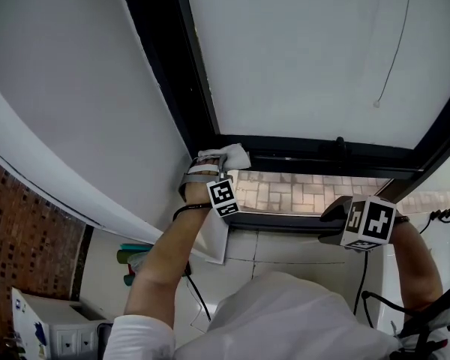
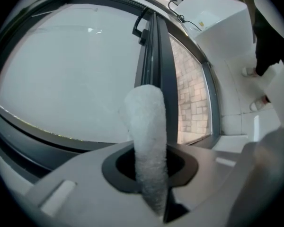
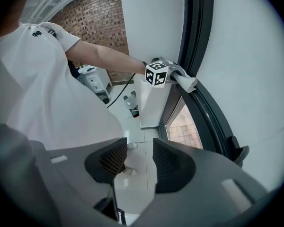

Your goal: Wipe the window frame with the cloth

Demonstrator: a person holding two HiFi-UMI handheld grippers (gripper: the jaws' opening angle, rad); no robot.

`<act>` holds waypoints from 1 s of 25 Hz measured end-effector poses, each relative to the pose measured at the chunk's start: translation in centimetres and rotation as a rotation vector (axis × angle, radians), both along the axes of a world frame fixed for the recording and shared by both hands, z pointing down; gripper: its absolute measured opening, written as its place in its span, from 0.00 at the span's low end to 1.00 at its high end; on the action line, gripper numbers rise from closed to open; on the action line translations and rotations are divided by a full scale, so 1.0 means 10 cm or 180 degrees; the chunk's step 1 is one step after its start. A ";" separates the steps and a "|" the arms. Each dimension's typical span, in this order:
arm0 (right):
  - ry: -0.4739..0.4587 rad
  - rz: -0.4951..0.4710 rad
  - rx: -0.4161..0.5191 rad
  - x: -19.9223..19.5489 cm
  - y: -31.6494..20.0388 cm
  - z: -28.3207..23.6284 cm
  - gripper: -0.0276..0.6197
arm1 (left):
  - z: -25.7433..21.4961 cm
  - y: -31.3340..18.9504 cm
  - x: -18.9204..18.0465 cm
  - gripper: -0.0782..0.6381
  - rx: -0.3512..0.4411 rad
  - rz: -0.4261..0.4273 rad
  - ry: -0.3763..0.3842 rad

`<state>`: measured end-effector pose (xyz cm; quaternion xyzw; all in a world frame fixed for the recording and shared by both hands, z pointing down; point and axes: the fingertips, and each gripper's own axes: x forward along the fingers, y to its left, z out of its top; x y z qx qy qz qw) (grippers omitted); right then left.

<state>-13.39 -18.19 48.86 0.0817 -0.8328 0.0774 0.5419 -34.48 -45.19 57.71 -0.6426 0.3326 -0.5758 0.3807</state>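
Fingers of left gripper (image 1: 216, 163) were clamped on cloth (image 2: 149, 141), cloth pressed against dark frame (image 1: 285, 145) at its corner. Right gripper (image 3: 135, 161) fingers stood slightly apart, empty, near frame's lower rail.

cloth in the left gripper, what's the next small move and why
Probably slide the left gripper a little to the person's right, along the horizontal bar of the window frame. Its jaws are shut on the cloth, which appears to sit against the bar's left corner, so nearly all of the bar lies to the right.
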 end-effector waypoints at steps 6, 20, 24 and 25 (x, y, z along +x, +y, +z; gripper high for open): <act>-0.0027 0.0047 -0.0037 0.01 0.02 0.03 0.31 | -0.02 0.01 0.04 0.24 -0.0042 -0.0125 0.0335; -0.0114 0.0232 -0.0057 0.47 0.13 0.01 0.31 | -0.02 0.09 0.49 0.24 -0.0081 -0.0679 0.1432; -0.0099 0.0206 -0.0080 0.66 0.19 0.00 0.31 | -0.05 0.15 0.65 0.24 -0.0093 -0.0899 0.1922; -0.0098 0.0201 -0.0089 0.70 0.20 -0.01 0.31 | -0.05 0.17 0.70 0.24 -0.0104 -0.0931 0.2022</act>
